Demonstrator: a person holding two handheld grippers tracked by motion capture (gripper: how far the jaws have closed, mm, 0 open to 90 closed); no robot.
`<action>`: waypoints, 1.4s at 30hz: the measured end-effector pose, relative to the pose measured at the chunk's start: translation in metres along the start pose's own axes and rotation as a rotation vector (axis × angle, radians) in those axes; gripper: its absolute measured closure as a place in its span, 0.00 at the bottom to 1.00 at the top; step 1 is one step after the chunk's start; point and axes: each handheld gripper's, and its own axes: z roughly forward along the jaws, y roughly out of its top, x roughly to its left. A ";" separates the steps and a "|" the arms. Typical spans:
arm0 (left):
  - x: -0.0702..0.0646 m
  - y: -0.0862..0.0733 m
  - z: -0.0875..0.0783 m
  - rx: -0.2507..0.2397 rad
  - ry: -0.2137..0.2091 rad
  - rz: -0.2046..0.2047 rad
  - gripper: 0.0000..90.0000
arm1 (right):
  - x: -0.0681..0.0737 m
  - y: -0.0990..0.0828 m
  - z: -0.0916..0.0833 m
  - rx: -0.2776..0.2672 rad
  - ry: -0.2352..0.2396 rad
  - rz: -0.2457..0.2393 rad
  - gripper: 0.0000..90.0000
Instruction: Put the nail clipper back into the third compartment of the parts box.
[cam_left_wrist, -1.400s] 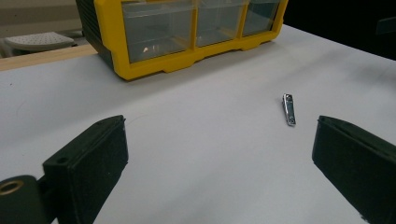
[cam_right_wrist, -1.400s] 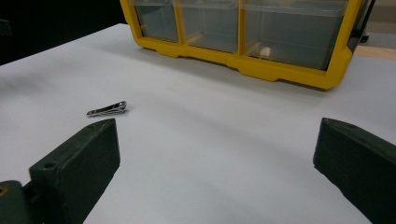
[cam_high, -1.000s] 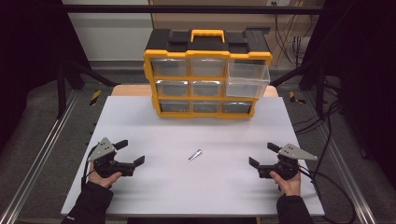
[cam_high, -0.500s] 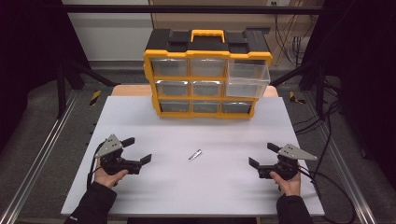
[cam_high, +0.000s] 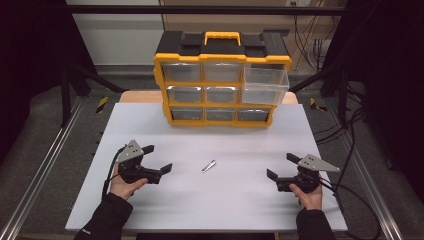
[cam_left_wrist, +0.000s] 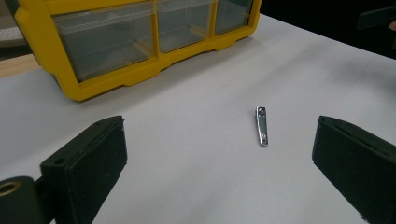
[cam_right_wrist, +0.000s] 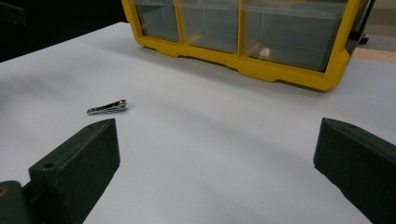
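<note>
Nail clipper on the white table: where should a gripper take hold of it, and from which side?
The nail clipper lies flat and alone on the table, long and thin. Probably best to pinch it across its narrow width at mid-length, coming from above. The open left gripper already faces it and looks nearer than the right gripper.

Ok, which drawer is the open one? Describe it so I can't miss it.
Start at the yellow organizer at the back of the white table. Its clear drawers sit in three rows; go to the top row, far right. That drawer juts forward past the frame, while its neighbours sit flush.
</note>
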 end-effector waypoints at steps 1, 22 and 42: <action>-0.001 0.001 0.002 0.002 -0.001 0.002 0.03 | 0.000 0.000 0.000 0.000 0.001 0.000 0.01; -0.034 0.023 0.067 0.108 -0.062 0.052 0.04 | 0.000 0.000 0.000 0.007 0.005 -0.002 0.01; -0.051 0.024 0.129 0.255 -0.076 0.060 0.07 | 0.000 0.000 0.000 0.008 0.006 -0.001 0.01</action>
